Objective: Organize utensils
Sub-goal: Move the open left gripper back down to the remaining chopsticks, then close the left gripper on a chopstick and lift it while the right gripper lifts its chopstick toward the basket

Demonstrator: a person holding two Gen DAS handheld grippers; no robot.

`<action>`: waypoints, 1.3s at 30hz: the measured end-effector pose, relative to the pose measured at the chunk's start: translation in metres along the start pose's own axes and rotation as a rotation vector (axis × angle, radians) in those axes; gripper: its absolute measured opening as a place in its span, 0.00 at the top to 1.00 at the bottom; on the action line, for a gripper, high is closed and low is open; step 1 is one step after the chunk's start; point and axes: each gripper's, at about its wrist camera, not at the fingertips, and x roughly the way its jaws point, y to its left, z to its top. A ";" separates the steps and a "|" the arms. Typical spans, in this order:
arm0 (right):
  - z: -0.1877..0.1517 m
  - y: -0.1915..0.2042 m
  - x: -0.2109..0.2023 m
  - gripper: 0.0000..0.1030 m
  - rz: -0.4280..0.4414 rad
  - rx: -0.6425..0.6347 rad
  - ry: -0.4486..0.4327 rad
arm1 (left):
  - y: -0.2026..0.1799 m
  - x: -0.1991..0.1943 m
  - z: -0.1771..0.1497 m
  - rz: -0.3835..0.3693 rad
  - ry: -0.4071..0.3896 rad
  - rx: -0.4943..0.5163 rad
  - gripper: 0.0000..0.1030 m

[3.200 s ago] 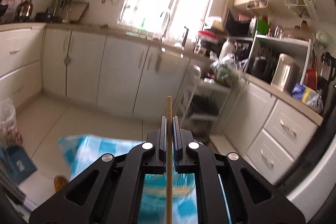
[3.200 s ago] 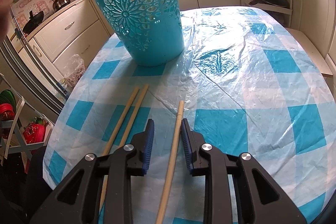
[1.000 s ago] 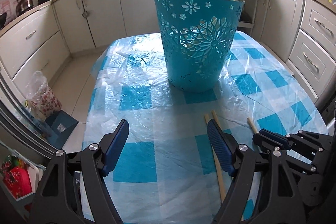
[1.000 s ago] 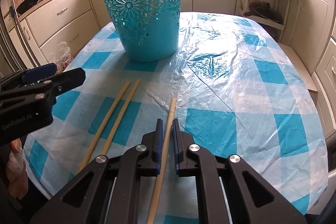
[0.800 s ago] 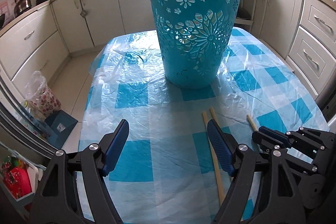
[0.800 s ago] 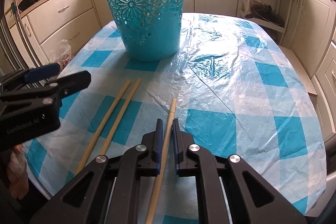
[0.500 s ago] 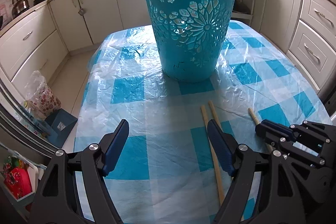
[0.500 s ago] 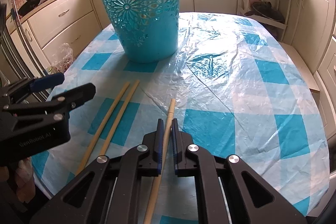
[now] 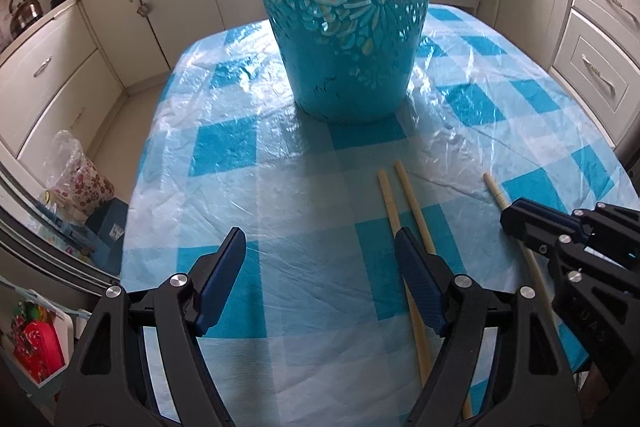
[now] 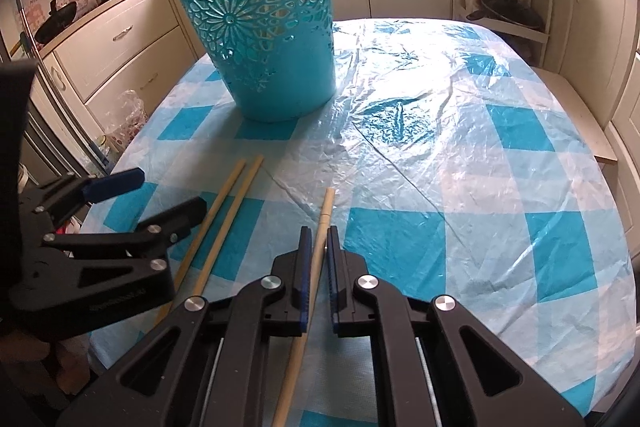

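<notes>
The oval surface (image 10: pixel 500 187), covered in a blue-and-white checked cloth under clear wrinkled plastic, fills most of both views. On it, toward twelve o'clock in the left wrist view and eleven o'clock in the right wrist view, stands the tall turquoise plastic basket (image 10: pixel 260 43) with cut-out flower patterns, upright, well apart from the loose utensils. The left hand-held gripper (image 9: pixel 320 267) hangs over the near part of the cloth with its blue-padded jaws spread wide and nothing between them; its right finger (image 9: pixel 418 281) overlaps the pair of long pale wooden chopsticks (image 9: pixel 404 203) that lie side by side on the cloth, at about four o'clock from the basket. In the right wrist view the same gripper shows at nine o'clock, just beside that pair. The right hand-held gripper (image 10: pixel 316 251) has its jaws drawn together, clamped on a single pale wooden chopstick (image 10: pixel 325 211), whose tip pokes out ahead toward twelve o'clock while the rest runs back under the gripper body. This chopstick lies at about three o'clock from the pair, near but apart from it.
</notes>
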 end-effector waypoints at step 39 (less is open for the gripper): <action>0.020 -0.020 -0.033 0.94 0.196 0.125 -0.109 | 0.013 -0.028 0.027 -0.220 -0.050 -0.054 0.95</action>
